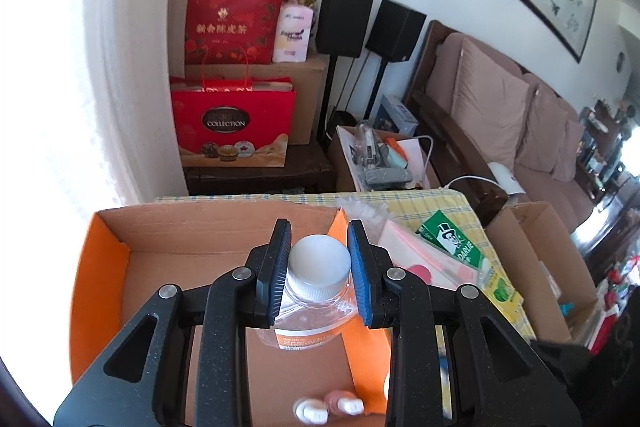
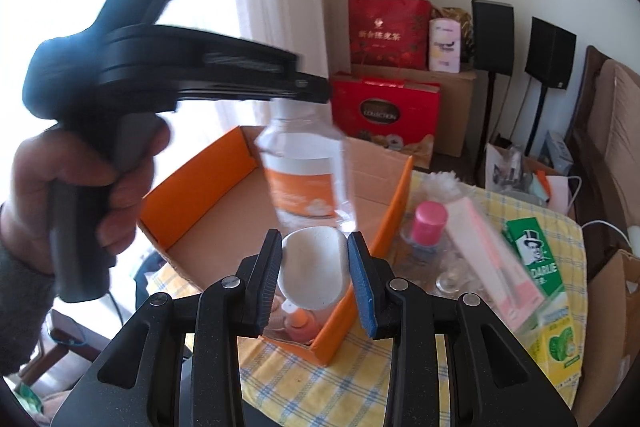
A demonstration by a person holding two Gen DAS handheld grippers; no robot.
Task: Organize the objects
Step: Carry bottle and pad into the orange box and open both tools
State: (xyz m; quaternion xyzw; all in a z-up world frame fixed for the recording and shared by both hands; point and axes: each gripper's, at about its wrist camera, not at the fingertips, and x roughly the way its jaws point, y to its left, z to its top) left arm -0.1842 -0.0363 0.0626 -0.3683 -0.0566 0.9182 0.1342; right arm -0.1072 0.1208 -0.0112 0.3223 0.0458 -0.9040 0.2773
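My left gripper point(image 1: 318, 261) is shut on the white cap of a clear bottle with an orange label point(image 1: 310, 311), held above the orange cardboard box point(image 1: 100, 267). In the right wrist view the same bottle point(image 2: 306, 171) hangs from the left gripper point(image 2: 308, 91) over the box point(image 2: 208, 167). My right gripper point(image 2: 314, 279) is shut on a white oval container point(image 2: 312, 269) above the box's near corner. Small pink and white bottles point(image 2: 296, 323) lie in the box below it.
On the yellow checked tablecloth point(image 2: 360, 379) right of the box lie a pink-capped bottle point(image 2: 428, 223), a pink flat box point(image 2: 492, 247) and a green Darlie toothpaste box point(image 2: 536, 259). Red gift bags point(image 1: 232, 123), speakers, a sofa point(image 1: 500, 107) and open cartons stand behind.
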